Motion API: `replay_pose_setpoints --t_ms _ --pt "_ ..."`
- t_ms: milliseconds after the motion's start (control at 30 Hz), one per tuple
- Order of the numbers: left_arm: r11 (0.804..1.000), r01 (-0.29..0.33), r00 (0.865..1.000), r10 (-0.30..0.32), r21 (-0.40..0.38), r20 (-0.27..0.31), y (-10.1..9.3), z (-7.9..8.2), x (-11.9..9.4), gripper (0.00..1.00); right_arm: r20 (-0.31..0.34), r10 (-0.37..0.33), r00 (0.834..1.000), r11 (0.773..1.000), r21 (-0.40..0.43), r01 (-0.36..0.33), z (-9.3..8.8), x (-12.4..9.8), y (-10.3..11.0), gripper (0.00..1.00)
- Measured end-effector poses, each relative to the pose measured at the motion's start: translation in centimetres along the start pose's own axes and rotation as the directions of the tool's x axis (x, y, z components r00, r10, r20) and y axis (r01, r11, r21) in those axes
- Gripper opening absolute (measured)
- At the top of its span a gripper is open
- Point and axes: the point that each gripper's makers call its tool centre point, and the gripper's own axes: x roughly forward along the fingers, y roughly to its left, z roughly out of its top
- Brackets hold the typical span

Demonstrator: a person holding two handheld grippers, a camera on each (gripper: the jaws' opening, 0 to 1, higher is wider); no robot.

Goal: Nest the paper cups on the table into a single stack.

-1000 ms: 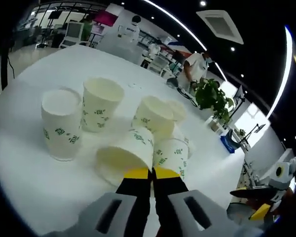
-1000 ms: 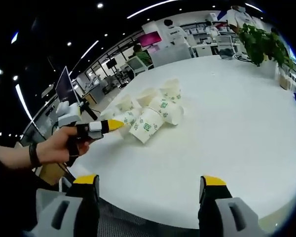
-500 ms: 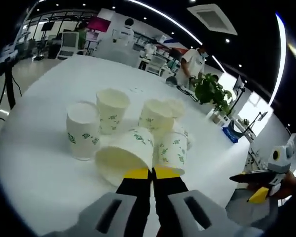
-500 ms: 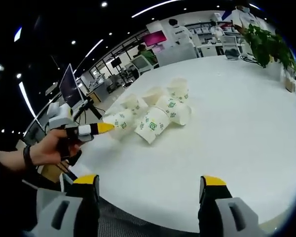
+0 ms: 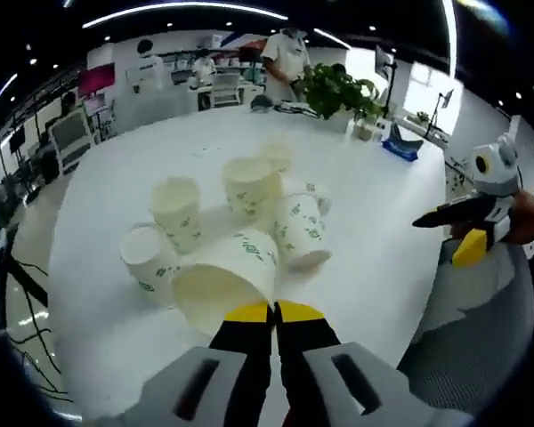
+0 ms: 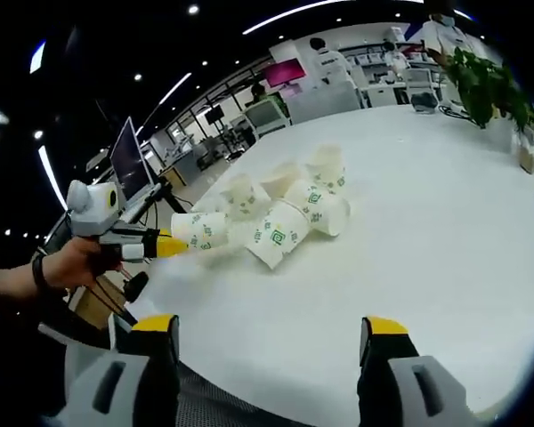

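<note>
Several white paper cups with green marks cluster on the round white table (image 5: 116,151). My left gripper (image 5: 272,311) is shut on the rim of one cup (image 5: 227,277), which it holds on its side, mouth toward the camera. Behind it two cups (image 5: 178,212) (image 5: 150,258) stand upright, a third (image 5: 250,184) stands further back, and another (image 5: 300,233) lies tipped. In the right gripper view the left gripper (image 6: 171,245) holds that cup (image 6: 200,229) just left of the cluster (image 6: 285,209). My right gripper (image 6: 271,325) is open above the near table edge, apart from the cups.
A potted plant (image 5: 334,89) stands at the table's far edge, with people and desks beyond it. The right gripper (image 5: 463,233) and a hand enter the left gripper view from the right. Bare tabletop (image 6: 409,231) stretches to the right of the cluster.
The left gripper has drawn its cup leftward and away from the cluster in the right gripper view. The left camera has swung round. The right gripper stays open.
</note>
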Motion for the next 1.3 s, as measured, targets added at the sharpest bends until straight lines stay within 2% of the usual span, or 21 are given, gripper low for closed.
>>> replay_pose_setpoints --t_ms 167,267,367,467,533,567,600,633,700,733,767,800,833,867,1000,1033,1067,1133,1167,1233,1300 --pt "0.984 0.023 0.995 -0.005 0.178 -0.104 -0.1 -0.5 -0.9 0.00 0.001 0.006 1.000 1.000 -0.005 -0.006 0.2 0.3 0.2 0.85" --pt "0.959 0.056 0.987 -0.012 0.277 -0.160 -0.5 -1.2 -1.2 0.00 -0.004 0.011 1.000 1.000 -0.008 -0.011 0.2 0.4 0.4 0.85" --pt "0.913 0.101 0.974 -0.010 0.394 -0.225 -1.0 -1.8 -1.4 0.00 -0.005 0.012 1.000 1.000 -0.013 -0.013 0.3 0.5 0.5 0.85" --pt "0.864 0.144 0.960 -0.005 0.482 -0.279 -1.7 -2.2 -1.6 0.00 0.000 0.012 1.000 1.000 -0.012 -0.012 0.4 0.5 0.3 0.85" --pt "0.822 0.189 0.943 0.001 0.537 -0.333 -2.0 -2.8 -1.5 0.00 0.000 0.011 1.000 1.000 -0.015 -0.011 0.5 0.6 0.2 0.85" --pt "0.785 0.206 0.936 0.016 0.584 -0.351 -2.5 -2.6 -1.8 0.00 0.001 0.010 1.000 1.000 -0.016 -0.010 0.5 0.6 0.1 0.85" --pt "0.763 0.219 0.931 0.023 0.609 -0.363 -2.7 -2.6 -1.9 0.00 0.001 0.009 1.000 1.000 -0.014 -0.008 0.5 0.6 0.1 0.85" --pt "0.730 0.238 0.923 0.036 0.640 -0.384 -2.8 -2.7 -1.8 0.00 0.001 0.009 1.000 1.000 -0.013 -0.009 0.5 0.6 0.0 0.85" --pt "0.691 0.254 0.917 0.051 0.676 -0.397 -3.0 -2.6 -1.6 0.00 0.002 0.009 1.000 1.000 -0.013 -0.009 0.4 0.6 0.2 0.85" --pt "0.659 0.273 0.909 0.061 0.701 -0.412 -3.1 -2.6 -1.5 0.00 0.003 0.009 1.000 1.000 -0.012 -0.009 0.4 0.6 0.2 0.85" --pt "0.636 0.284 0.905 0.070 0.718 -0.420 -3.1 -2.5 -1.4 0.00 0.004 0.009 1.000 1.000 -0.011 -0.009 0.4 0.6 0.1 0.85" --pt "0.601 0.303 0.897 0.082 0.739 -0.435 -3.2 -2.5 -1.3 0.00 0.005 0.008 1.000 1.000 -0.011 -0.008 0.4 0.6 0.1 0.85" --pt "0.581 0.312 0.893 0.090 0.752 -0.440 -3.1 -2.5 -1.2 0.00 0.006 0.008 1.000 1.000 -0.011 -0.008 0.4 0.6 0.1 0.85" --pt "0.541 0.332 0.887 0.099 0.773 -0.451 -3.2 -2.4 -1.0 0.00 0.006 0.008 1.000 1.000 -0.011 -0.008 0.5 0.6 0.2 0.85" --pt "0.502 0.360 0.879 0.099 0.786 -0.466 -3.8 -2.1 -0.7 0.00 0.010 0.004 1.000 1.000 -0.008 -0.004 0.5 0.5 0.0 0.85" --pt "0.489 0.364 0.878 0.103 0.792 -0.467 -3.9 -2.0 -0.6 0.00 0.011 0.004 1.000 1.000 -0.008 -0.004 0.5 0.4 0.0 0.85" --pt "0.463 0.375 0.874 0.112 0.803 -0.473 -4.0 -1.9 -0.5 0.00 0.013 0.003 1.000 1.000 -0.006 -0.003 0.5 0.4 0.0 0.85" --pt "0.442 0.389 0.869 0.115 0.808 -0.482 -4.1 -2.1 -0.3 0.00 0.015 0.001 1.000 1.000 -0.004 -0.001 0.5 0.3 0.1 0.85" --pt "0.421 0.410 0.860 0.116 0.809 -0.497 -4.2 -2.3 -0.3 0.00 0.016 0.001 1.000 1.000 -0.003 -0.001 0.5 0.3 0.1 0.85" --pt "0.395 0.420 0.856 0.126 0.817 -0.501 -4.4 -2.4 -0.2 0.00 0.017 0.000 1.000 1.000 -0.001 0.000 0.5 0.3 0.1 0.85" --pt "0.380 0.432 0.852 0.124 0.818 -0.508 -4.6 -2.5 0.1 0.00 0.019 -0.001 1.000 1.000 0.001 0.001 0.6 0.3 0.1 0.85"
